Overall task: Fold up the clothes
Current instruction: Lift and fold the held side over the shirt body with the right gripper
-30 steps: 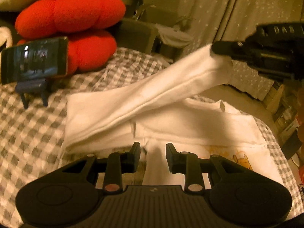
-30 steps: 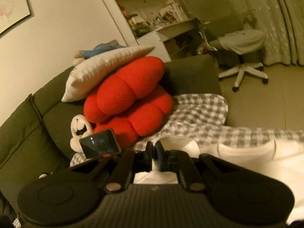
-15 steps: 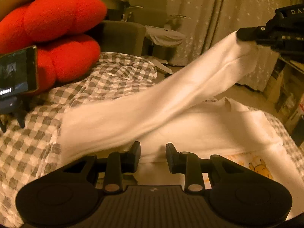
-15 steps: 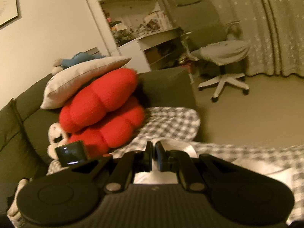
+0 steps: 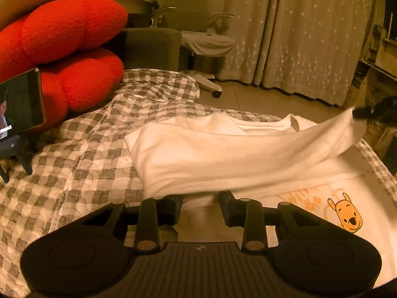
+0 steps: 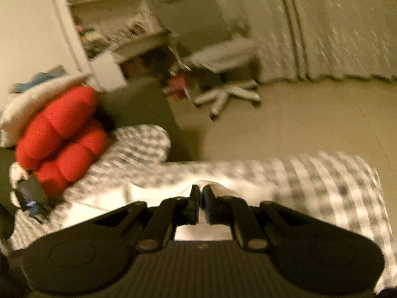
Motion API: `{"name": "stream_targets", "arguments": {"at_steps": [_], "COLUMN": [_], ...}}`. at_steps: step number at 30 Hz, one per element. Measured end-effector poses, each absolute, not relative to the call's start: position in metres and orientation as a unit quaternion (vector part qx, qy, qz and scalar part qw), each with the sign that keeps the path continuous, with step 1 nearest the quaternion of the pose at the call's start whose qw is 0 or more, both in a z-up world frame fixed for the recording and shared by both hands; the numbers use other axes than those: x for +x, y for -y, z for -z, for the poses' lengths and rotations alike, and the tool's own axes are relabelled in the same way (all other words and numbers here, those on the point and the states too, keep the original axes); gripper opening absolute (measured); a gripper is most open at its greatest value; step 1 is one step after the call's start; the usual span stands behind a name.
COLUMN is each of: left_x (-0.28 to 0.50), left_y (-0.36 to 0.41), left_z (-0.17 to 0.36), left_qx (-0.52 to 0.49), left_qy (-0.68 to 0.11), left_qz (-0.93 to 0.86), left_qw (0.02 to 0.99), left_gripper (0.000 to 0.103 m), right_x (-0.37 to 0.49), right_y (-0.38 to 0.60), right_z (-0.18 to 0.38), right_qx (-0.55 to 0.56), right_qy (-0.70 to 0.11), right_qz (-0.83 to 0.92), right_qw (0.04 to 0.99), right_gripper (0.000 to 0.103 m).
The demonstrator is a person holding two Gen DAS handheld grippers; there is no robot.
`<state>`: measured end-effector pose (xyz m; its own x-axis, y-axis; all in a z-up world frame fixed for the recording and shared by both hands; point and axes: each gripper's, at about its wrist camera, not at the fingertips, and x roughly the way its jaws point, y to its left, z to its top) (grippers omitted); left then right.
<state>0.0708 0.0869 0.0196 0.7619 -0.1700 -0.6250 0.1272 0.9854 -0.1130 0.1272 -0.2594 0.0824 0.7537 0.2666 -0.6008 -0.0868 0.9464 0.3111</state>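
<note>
- My left gripper point(image 5: 200, 207) hangs low over the near edge of the shirt point(image 5: 285, 198), jaws apart and empty, with cloth lying just ahead of the fingertips.
- My right gripper point(image 6: 200, 204) is clamped on the sleeve point(image 5: 235, 159); a strip of white fabric shows between its closed jaws.
- The change: a second ago that sleeve rose steeply from the shirt's left shoulder; now it has dropped and stretches nearly flat across the chest, its cuff pinched at the far right of the left view. I judge the sleeve fold close to landing.
- The shirt lies spread on the checked blanket point(image 5: 94, 164), its bear print point(image 5: 346, 213) facing up at lower right, just right of my left gripper.
- The right view is motion-blurred, so that hand is moving fast.
- Beyond, a phone point(image 5: 19, 106) on a stand leans by the red cushion point(image 5: 62, 47); an office chair point(image 5: 198, 37) and starred curtain point(image 5: 297, 37) close the room.
</note>
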Motion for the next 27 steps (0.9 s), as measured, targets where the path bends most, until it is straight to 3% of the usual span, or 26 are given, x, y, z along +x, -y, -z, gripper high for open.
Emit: {"name": "stream_targets", "arguments": {"at_steps": [7,27], "left_x": [0.070,0.055], "left_y": [-0.087,-0.095], "left_z": [-0.020,-0.033], "left_qx": [-0.029,-0.025], "left_qy": [-0.343,-0.370], "left_qz": [0.083,0.125], "left_qw": [0.935,0.920], "left_gripper": [0.033,0.037], "right_x": [0.115,0.123], "right_y": [0.276,0.284], "right_z": [-0.084,-0.046], "right_qx": [0.138,0.089], "right_qy": [-0.324,-0.426], "right_qz": [-0.093,-0.097], "right_qw": [0.931,0.895], "right_gripper": [0.006,0.006]}}
